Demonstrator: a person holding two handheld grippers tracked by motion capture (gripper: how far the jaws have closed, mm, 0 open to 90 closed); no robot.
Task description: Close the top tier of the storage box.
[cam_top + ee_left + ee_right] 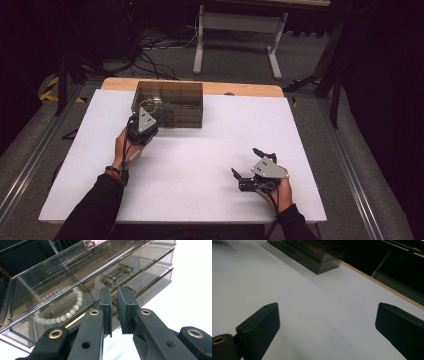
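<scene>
The left gripper [114,298] is seen nearly closed at a drawer handle [115,280] of the smoked organizer box [168,103] at the table's [200,165] far side, contact unclear; beads [65,312] are blurred behind tinted plastic. The right gripper [248,163] is held wide apart, well away.

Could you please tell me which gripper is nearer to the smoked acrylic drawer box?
Left. The left gripper is at the drawer box front; the right gripper rests well away on the white table.

Looks like a dim lab or recording studio: white-topped table [200,165], cables [150,42] tangled across grey floor (hazard tape [50,87] at the edge), bare desk frame [240,30] behind.
</scene>
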